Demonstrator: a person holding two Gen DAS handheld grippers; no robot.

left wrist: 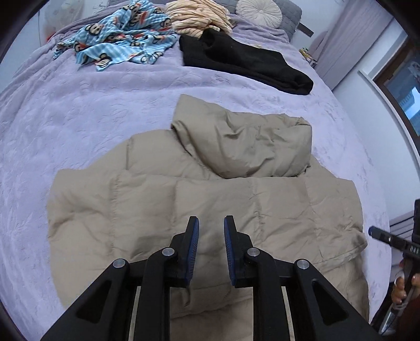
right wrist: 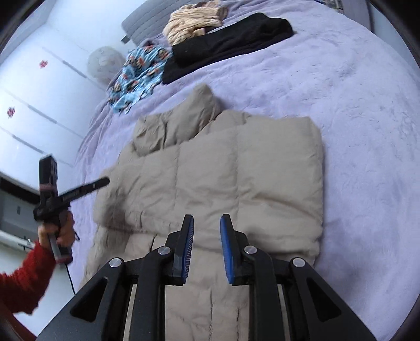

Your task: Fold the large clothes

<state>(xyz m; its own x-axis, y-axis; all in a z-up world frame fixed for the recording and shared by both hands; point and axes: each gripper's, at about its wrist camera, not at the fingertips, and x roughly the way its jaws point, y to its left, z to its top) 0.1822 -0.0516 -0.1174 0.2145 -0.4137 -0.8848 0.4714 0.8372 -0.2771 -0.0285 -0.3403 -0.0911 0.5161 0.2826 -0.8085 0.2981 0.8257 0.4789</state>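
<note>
A beige puffer jacket (left wrist: 204, 209) lies partly folded on the lilac bed cover (left wrist: 78, 110), its hood (left wrist: 244, 141) resting on top at the far end. My left gripper (left wrist: 211, 220) hovers over the jacket's near part, jaws a little apart with nothing between the blue pads. In the right wrist view the same jacket (right wrist: 223, 178) spreads below my right gripper (right wrist: 206, 217), which is also slightly open and empty. A hand in a red sleeve (right wrist: 23, 278) holds the left gripper (right wrist: 103, 181) by the jacket's left edge. The right gripper's tip (left wrist: 372, 231) shows at the jacket's right edge.
At the far end of the bed lie a black garment (left wrist: 244, 63), a blue monkey-print garment (left wrist: 120, 39) and a striped cream garment (left wrist: 197, 15). A round cushion (left wrist: 258, 11) sits at the headboard. A white wardrobe (right wrist: 34, 105) stands left of the bed.
</note>
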